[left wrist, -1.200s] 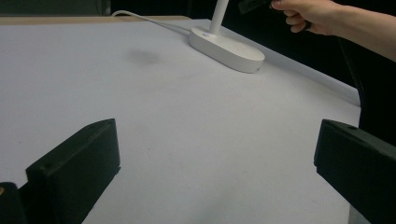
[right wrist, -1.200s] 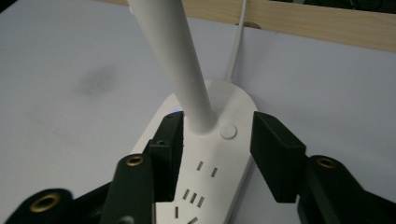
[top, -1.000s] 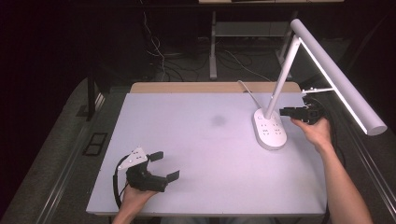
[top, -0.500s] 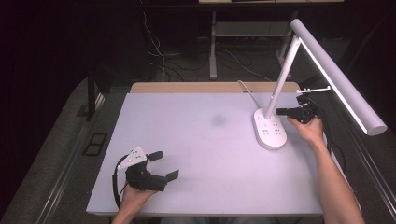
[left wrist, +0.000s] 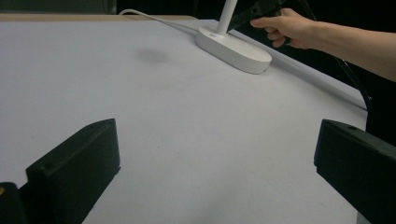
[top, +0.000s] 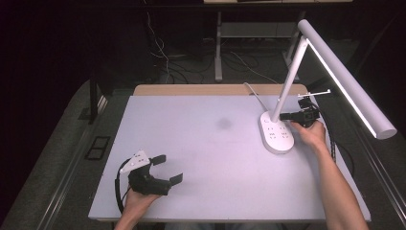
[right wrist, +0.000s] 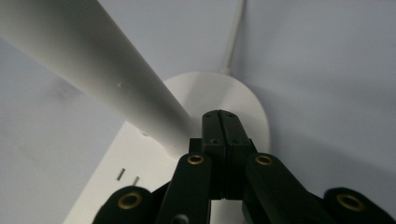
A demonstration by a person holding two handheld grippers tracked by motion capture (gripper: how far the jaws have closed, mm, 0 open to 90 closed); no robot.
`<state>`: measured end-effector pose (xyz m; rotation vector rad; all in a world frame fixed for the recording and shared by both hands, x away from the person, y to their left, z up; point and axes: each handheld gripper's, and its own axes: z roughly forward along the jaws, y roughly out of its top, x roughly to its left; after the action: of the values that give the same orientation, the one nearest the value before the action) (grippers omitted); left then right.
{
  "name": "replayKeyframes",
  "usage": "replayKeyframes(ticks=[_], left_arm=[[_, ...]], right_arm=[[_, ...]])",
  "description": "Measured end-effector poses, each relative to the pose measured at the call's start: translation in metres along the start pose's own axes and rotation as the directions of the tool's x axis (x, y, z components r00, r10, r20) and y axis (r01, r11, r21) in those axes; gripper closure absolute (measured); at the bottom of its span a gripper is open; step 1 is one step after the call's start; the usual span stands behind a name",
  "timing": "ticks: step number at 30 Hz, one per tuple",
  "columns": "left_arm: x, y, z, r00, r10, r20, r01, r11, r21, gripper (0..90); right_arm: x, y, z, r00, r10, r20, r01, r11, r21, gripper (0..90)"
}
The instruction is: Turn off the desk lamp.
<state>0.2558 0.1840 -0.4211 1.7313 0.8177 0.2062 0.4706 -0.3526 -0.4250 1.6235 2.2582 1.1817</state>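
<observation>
A white desk lamp stands at the table's right side, with an oval base, a slanted stem and a long lit head. My right gripper is shut and empty, its tips at the foot of the stem just over the base. In the right gripper view the jaws are pressed together beside the stem, above the base. My left gripper rests open near the front left edge with nothing between its jaws. Far off it sees the lamp base.
The lamp's white cable runs from the base to the table's far edge. The pale table top has a faint dark smudge near its middle. The lamp head overhangs the right edge; dark floor and cables lie beyond.
The right hand has come down and slightly left, bringing its gripper tips to the foot of the lamp stem. The left gripper has not moved.
</observation>
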Motion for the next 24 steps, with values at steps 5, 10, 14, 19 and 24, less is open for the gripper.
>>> replayKeyframes(ticks=[5,10,14,19,24], left_arm=[[-0.001,0.0,-0.001,1.0,0.003,0.004,-0.003,1.0,-0.001,0.0],[0.0,0.0,-0.002,1.0,0.002,0.007,-0.002,1.0,-0.003,0.0],[0.001,0.0,-0.001,1.0,0.002,0.005,-0.002,1.0,-0.002,0.0],[0.0,0.0,0.0,0.9999,-0.002,0.01,0.002,1.0,-0.003,0.0],[0.0,0.0,-0.001,1.0,0.0,0.009,0.0,1.0,-0.005,0.0]], right_arm=[[-0.005,-0.001,0.002,0.9984,0.052,-0.022,-0.052,0.998,-0.018,90.0],[-0.003,-0.004,0.002,0.9988,0.048,-0.01,-0.049,0.998,-0.028,90.0],[0.005,-0.001,0.002,0.9998,0.005,0.017,-0.004,1.0,-0.018,90.0],[0.006,-0.001,0.002,0.9995,0.005,0.03,-0.005,1.0,-0.013,90.0],[0.004,-0.002,0.002,0.9995,0.027,0.019,-0.026,0.999,-0.02,90.0]])
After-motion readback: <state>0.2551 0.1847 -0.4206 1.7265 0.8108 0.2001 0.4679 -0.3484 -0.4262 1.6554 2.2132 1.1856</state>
